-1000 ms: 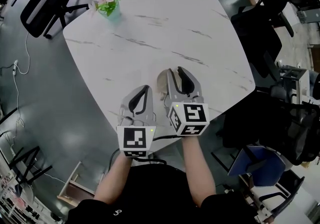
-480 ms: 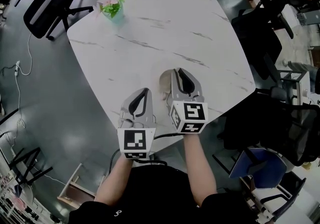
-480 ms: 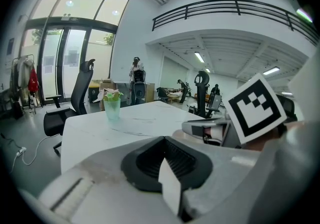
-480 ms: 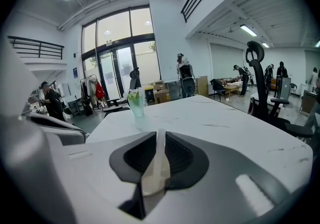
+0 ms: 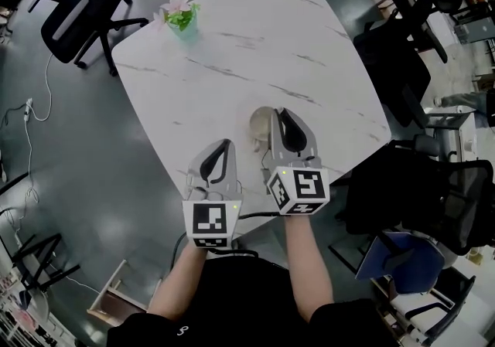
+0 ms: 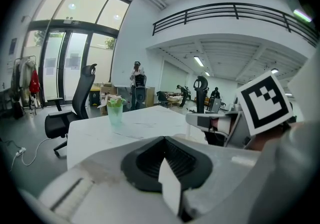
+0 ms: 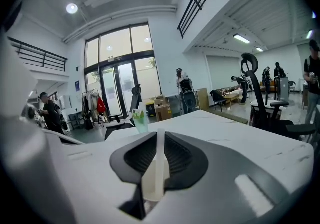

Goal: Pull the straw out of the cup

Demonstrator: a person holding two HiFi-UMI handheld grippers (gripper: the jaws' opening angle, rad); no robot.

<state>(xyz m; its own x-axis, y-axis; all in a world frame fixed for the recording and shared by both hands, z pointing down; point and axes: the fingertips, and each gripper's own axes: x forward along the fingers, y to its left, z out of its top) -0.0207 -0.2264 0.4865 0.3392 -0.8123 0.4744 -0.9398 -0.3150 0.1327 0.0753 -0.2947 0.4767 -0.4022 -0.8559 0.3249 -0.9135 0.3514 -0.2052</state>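
The white marble table (image 5: 255, 36) carries two containers; a pale green cup (image 5: 186, 25) stands near its 11 o'clock corner with a pink flower and green leaves in it, and a tan cup (image 5: 260, 126) stands near the 6 o'clock edge, close to the person. The right gripper (image 5: 280, 112) lies just beside the tan cup at its 3 o'clock. In the right gripper view a white straw (image 7: 160, 163) stands upright between the dark pads; the jaws are closing and both pads sit against the straw, so it is grasped. The straw's lower end runs down to a cream surface under the jaws; whether that end sits inside the tan cup cannot be told. The left gripper (image 5: 224, 143) is at the tan cup's 8 o'clock, apart from it; its jaws are clenched together, and its own view looks across the table toward the green cup.
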